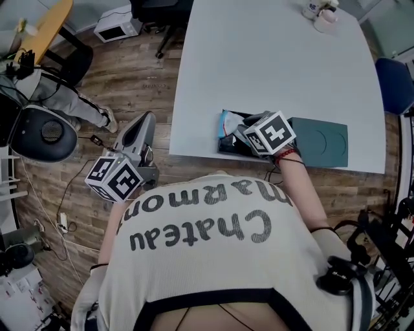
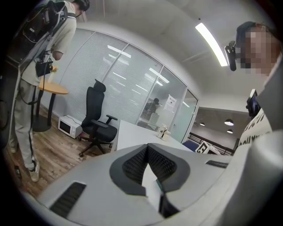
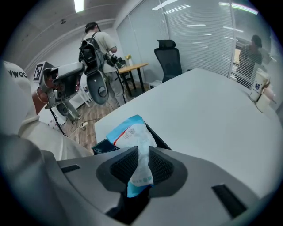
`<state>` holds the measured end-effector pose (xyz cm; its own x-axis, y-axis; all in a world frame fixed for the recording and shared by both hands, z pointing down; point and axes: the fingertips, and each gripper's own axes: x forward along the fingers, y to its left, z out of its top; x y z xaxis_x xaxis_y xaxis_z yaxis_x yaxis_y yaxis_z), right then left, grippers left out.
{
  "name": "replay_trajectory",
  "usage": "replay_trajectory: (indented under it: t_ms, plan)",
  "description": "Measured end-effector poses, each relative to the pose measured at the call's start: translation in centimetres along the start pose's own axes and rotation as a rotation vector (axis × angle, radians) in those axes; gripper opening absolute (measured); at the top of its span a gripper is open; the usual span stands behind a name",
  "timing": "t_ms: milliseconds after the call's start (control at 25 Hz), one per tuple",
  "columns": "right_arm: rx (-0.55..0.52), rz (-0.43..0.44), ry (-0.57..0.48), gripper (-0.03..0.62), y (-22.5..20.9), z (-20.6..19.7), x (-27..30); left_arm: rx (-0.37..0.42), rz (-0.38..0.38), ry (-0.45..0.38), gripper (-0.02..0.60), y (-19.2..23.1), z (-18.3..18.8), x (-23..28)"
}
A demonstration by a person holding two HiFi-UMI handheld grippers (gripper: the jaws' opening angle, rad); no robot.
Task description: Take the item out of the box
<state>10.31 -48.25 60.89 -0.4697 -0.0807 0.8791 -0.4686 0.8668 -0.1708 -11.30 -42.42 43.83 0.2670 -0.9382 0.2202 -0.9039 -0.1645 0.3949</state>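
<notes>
Office room with a wood-plank floor; a glass partition with blinds runs along the far side.

1. White table: large, mostly bare. Two paper cups stand at its far end.
2. Black box: open, at the table's near edge.
3. Teal lid: lies flat on the table, just right of the box.
4. Blue-and-white packet: at the left end of the box, upper part standing above the rim. Whether its lower end rests on the box bottom cannot be told.
5. Right gripper: over the box, both pads clenched on the near end of the packet, which is pinched narrow between them. Its marker cube faces up.
6. Left gripper: off the table to the left, over the floor, well apart from the box. The jaws are together at the tips with nothing between them.
7. Background: a black office chair, a white microwave on the floor, a round wooden table and a person with a backpack standing beside it.
</notes>
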Motion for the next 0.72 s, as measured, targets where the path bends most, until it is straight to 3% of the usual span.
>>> replay_trajectory:
  t_ms: [160, 360, 720]
  plan:
    - [0.0, -0.043, -0.001, 0.044, -0.1, 0.0, -0.2, 0.002, -0.013, -0.007, -0.003, 0.0, 0.2, -0.4]
    - [0.098, -0.046, -0.055, 0.014, -0.5, -0.7, -0.7, 0.002, -0.029, -0.009, -0.003, -0.3, 0.5, -0.8]
    - [0.309, -0.078, -0.328, 0.013, -1.1, 0.8, -4.9, 0.008, -0.064, -0.02, -0.003, 0.0, 0.6, -2.3]
